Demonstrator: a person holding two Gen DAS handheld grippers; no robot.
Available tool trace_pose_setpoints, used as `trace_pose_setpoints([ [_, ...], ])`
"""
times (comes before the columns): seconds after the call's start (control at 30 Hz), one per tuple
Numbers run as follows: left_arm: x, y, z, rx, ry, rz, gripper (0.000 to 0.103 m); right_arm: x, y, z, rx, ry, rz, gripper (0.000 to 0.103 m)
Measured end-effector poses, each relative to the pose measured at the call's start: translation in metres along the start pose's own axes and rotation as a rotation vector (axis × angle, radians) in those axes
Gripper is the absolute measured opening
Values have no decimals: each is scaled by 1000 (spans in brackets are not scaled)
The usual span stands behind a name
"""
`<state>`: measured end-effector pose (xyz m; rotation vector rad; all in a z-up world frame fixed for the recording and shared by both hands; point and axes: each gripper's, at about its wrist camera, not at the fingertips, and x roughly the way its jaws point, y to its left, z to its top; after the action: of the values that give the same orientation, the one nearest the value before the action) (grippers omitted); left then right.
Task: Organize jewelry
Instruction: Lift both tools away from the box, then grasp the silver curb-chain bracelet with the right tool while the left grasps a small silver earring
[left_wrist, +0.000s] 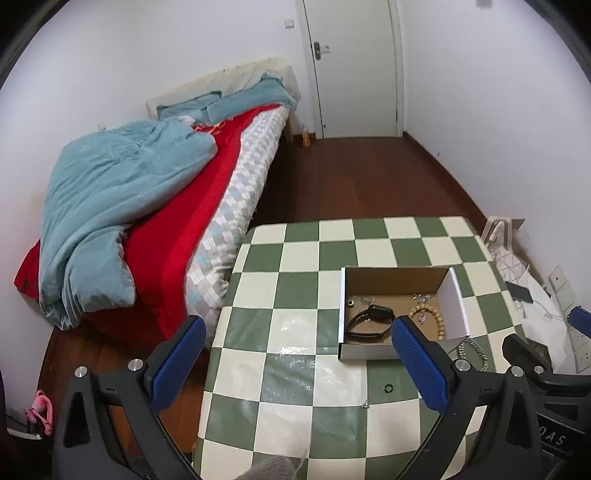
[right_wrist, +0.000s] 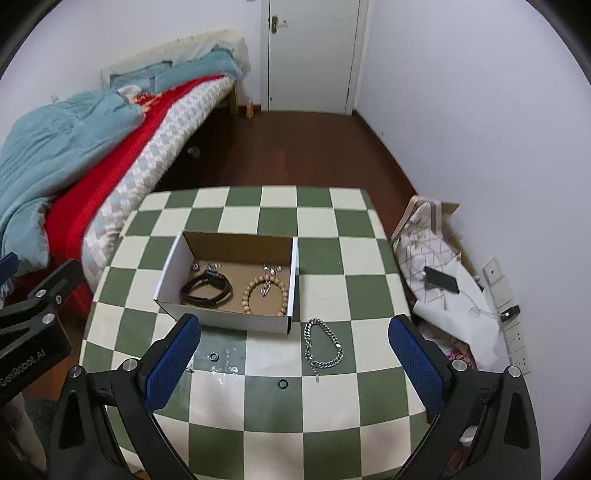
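Several pieces already lie in the box (right_wrist: 177, 273): a black watch (right_wrist: 207, 290), a bead bracelet (right_wrist: 264, 297) and some small silver bits at the back. What you have left on the desk (right_wrist: 369, 295) is the silver chain (right_wrist: 323, 345), two small dark rings (right_wrist: 282, 383) (right_wrist: 214, 356), and a tiny silver piece near the left finger in the right view.

Both pairs of fingers stand wide open and hold nothing. Your right gripper (right_wrist: 293, 365) hovers over the near part of the desk, and the chain lies between its fingers, a little toward the right one and just ahead of the tips. Your left gripper (left_wrist: 299, 365) sits further left; from there the chain (left_wrist: 472, 350) only peeks out behind the right finger, so the right hand looks the nearer one for it.

The chain lies looped in a narrow oval, its long axis running away from you toward the box, tilted slightly. Its loose tail, with the clasp end, points back toward you. It sits just beside the box's near right corner, apart from the wall as far as I can tell.

Since the fingers close left to right, across that long axis, I judge a straight drop onto the loop would catch both strands. Mind the nearer ring, close by the tail.
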<state>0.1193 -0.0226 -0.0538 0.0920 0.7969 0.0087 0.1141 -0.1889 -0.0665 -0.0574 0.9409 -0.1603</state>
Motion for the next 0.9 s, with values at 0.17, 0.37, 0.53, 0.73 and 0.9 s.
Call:
trace_pose_setpoints([
  [0.17,-24,4,-5,-19,-37,-8,103,-30,-1,-6,17,-52,19,103],
  [0.37,-35,10,-20,-53,-75,5,103,-35,-10,-26,56,-56,84,103],
  [0.53,-8,2,-47,-18,-31,84,103,12,-39,-59,125,47,50,102],
  [0.73,54,-7,-85,37,76,198,103,89,-87,-98,220,177,29,60],
  [0.9,94,-2,-108,30,181,237,103,147,-104,-101,261,199,49,60],
])
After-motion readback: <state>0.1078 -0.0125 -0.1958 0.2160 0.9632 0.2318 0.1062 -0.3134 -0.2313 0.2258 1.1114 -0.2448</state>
